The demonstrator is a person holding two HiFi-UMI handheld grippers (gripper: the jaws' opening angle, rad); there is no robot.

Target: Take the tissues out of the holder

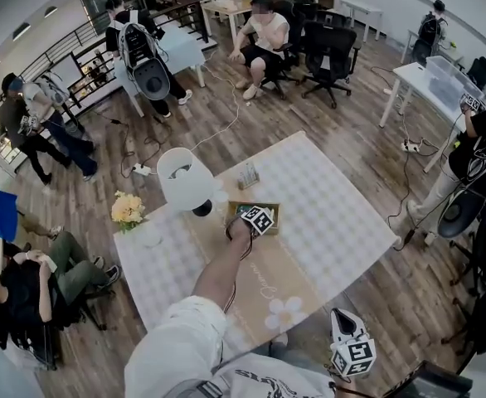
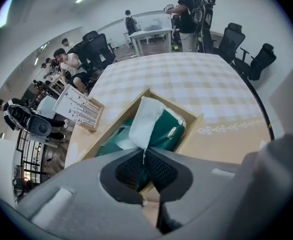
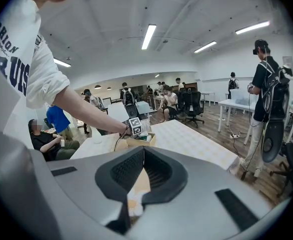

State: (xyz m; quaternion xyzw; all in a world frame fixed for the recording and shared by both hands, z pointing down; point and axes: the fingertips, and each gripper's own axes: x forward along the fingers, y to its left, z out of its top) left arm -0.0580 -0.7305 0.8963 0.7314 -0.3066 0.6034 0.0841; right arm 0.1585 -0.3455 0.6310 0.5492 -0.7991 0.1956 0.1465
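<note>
- The white paper tissue sticks up from the shiny green tissue pack. The left gripper has its jaws pinched shut on the bottom edge of that sheet.
- To do this step well, the person should probably pull straight up and slowly, with a firm pinch. Thin paper like this could tear or slip out if it is yanked sideways.
- The tissue is right between the jaw tips, and most of the sheet shows past them. The pack lies just under the jaws.
- The pack sits inside the open light-brown wooden box holder. The box might lift along with the sheet, as nothing presses it down.
- The holder rests on the table with the checked cream cloth, near a small wooden stand with a white card.
- The right gripper is well apart from the holder, near the person's body. Its jaws are together with nothing in them.
</note>
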